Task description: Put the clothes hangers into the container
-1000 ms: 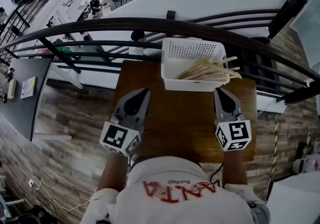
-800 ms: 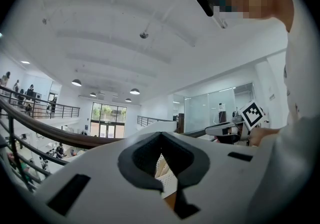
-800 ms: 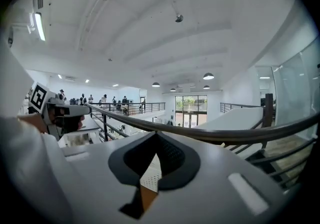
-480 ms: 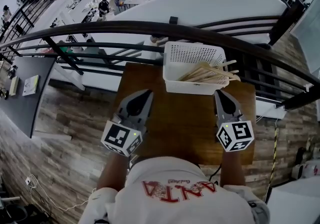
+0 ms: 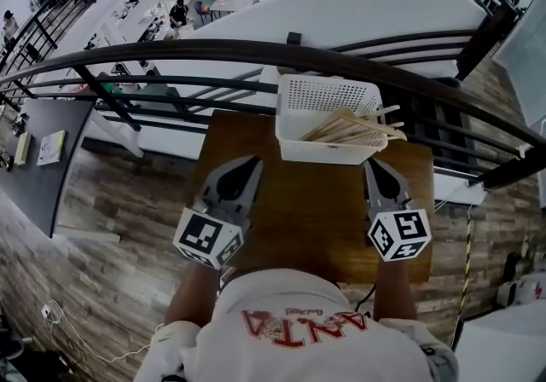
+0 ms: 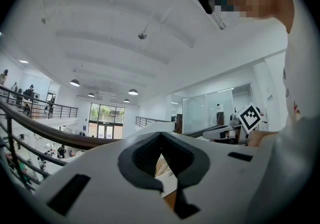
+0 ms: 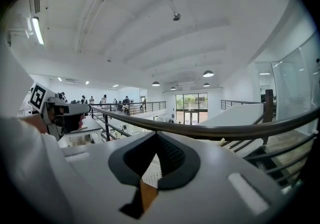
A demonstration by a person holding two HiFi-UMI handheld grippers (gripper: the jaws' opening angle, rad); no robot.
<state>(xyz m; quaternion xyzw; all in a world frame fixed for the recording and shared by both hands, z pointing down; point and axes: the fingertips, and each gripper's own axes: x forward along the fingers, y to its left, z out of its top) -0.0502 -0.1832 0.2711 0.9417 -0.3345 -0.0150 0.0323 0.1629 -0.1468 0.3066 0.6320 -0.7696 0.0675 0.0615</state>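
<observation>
Left claw [image 5: 248,161] and right claw [image 5: 374,164] hover closed, empty, over the tabletop [image 5: 307,210]; hangers [image 5: 350,126] lie in the basket [image 5: 316,148] at twelve o'clock. Loading looks finished; only withdrawal seems left.

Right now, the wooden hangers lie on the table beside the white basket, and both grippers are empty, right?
No: the head view shows the wooden hangers inside the white basket, not beside it. The left gripper and right gripper are indeed empty.

The white perforated plastic basket [image 5: 320,150] hides the lower ends of the pale wooden clothes hangers [image 5: 350,126] (count unclear).
</observation>
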